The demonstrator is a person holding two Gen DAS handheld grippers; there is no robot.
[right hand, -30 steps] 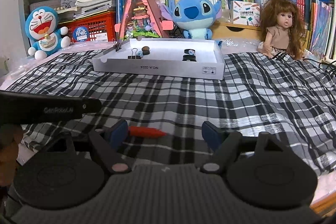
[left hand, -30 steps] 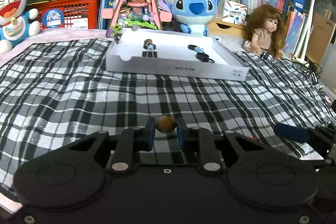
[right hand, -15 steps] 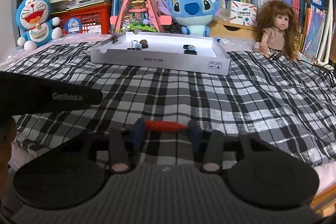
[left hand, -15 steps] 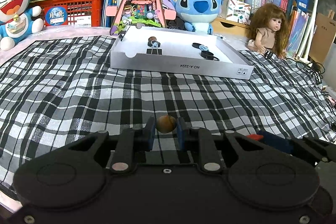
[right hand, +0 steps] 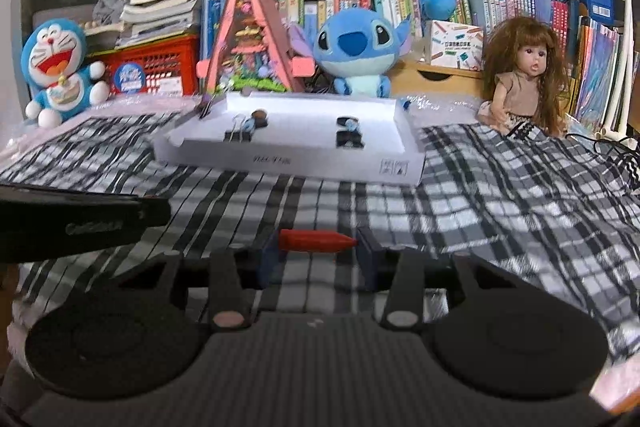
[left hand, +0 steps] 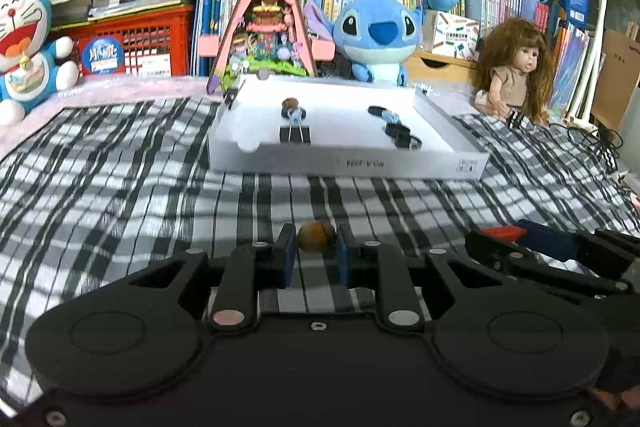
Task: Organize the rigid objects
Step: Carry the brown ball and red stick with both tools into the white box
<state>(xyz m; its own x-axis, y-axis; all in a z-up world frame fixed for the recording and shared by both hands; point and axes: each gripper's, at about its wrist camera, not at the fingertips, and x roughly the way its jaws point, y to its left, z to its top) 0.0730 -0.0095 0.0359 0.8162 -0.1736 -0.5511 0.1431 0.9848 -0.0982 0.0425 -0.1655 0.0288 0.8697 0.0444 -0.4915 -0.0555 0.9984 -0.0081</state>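
Bare plaid cloth (left hand: 120, 187) lies open up to the white tray (left hand: 348, 163); toys and books (left hand: 376, 31) wall off its far side.

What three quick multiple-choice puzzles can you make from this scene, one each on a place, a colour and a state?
1. Where does the white tray sit?
A. on the checked cloth
B. on a shelf
C. on the doll's lap

2. What colour is the piece in the right gripper?
A. green
B. red
C. white

3. How is the left gripper?
A. wide open
B. shut on a brown nut
C. shut on a clip

Answers: 1 A, cloth lies under the tray. 2 B, the red piece spans its pads. 3 B, the nut sits pinched between them.
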